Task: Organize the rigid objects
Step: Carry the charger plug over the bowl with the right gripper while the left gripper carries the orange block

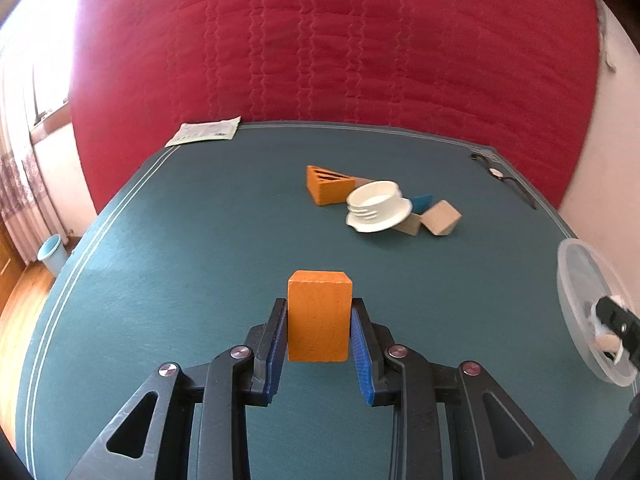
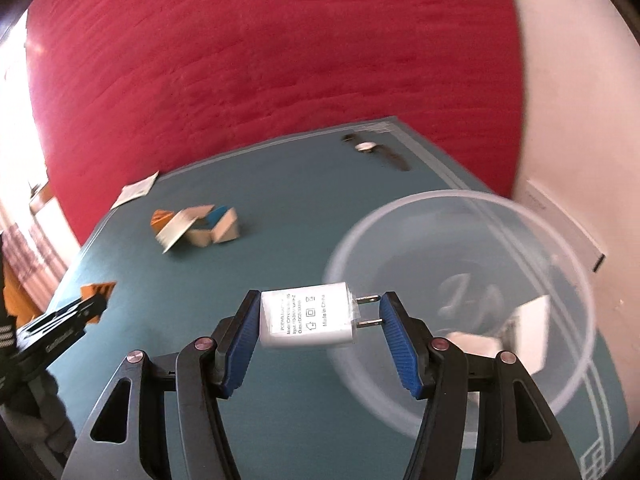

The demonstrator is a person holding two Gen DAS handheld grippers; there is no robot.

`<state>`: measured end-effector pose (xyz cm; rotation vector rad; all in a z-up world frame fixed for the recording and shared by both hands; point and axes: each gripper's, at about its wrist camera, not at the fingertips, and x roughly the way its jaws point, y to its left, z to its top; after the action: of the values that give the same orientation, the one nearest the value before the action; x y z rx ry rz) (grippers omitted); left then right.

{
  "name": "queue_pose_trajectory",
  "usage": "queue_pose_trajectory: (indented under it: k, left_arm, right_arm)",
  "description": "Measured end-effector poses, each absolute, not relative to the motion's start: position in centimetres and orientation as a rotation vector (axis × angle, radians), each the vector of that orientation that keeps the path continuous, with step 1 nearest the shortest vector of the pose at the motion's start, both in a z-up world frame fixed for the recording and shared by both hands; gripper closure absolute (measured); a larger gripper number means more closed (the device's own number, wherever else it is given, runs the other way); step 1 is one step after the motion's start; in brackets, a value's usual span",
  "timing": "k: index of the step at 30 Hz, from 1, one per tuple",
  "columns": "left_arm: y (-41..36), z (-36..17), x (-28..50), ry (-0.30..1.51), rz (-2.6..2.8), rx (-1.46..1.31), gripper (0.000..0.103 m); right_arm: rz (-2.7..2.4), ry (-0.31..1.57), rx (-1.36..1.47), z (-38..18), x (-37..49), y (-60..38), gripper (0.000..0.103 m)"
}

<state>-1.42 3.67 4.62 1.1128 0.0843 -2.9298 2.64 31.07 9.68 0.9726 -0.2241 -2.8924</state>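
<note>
My left gripper (image 1: 319,320) is shut on an orange wooden block (image 1: 319,316), held above the green table. My right gripper (image 2: 316,316) is shut on a white USB charger (image 2: 308,316), pinched lengthwise between its body and prongs, just left of a clear plastic bowl (image 2: 460,216). The bowl holds a white object (image 2: 520,332). In the left wrist view the bowl (image 1: 576,280) and my right gripper (image 1: 616,328) show at the right edge. My left gripper (image 2: 80,308) shows at the left of the right wrist view.
A pile lies mid-table: an orange triangle block (image 1: 326,188), a white lid (image 1: 378,206), a blue piece (image 1: 422,202) and plain wooden blocks (image 1: 440,218). A wristwatch (image 1: 500,176) lies at the far right edge. A paper packet (image 1: 204,132) lies at the far left corner.
</note>
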Motion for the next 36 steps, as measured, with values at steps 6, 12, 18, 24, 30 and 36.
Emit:
queue_pose_trajectory:
  k: [6,12,18,24,30,36]
  left_arm:
    - [5.4,5.3,-0.8,0.05,-2.96,1.114,0.072]
    - [7.3,5.9,-0.5,0.014,-2.999,1.128,0.072]
    - [9.8,6.4,-0.2,-0.04,-3.051,1.151,0.072]
    - [12.5,6.9,-0.1,-0.081,-3.117,1.191,0.072]
    - [15.6,7.3,0.2,-0.086,-3.2,1.289,0.072]
    - [18.7,8.0,0.6,-0.164,-3.266,1.29,0.071]
  right_arm:
    - [-2.955,-0.275,0.96,9.9,2.8,34.3,0.042]
    - [-2.981,-0.288,0.973,9.8,3.2,35.9,0.042]
    - [-2.987,-0.314,1.006,9.4,3.0,37.5,0.042]
    - [-3.023,-0.315,1.001,9.4,3.1,38.9,0.042]
    - [-3.042,-0.327,1.017,9.0,3.2,40.1,0.042]
    - [-3.052,-0.349,1.025,8.9,3.4,41.3,0.042]
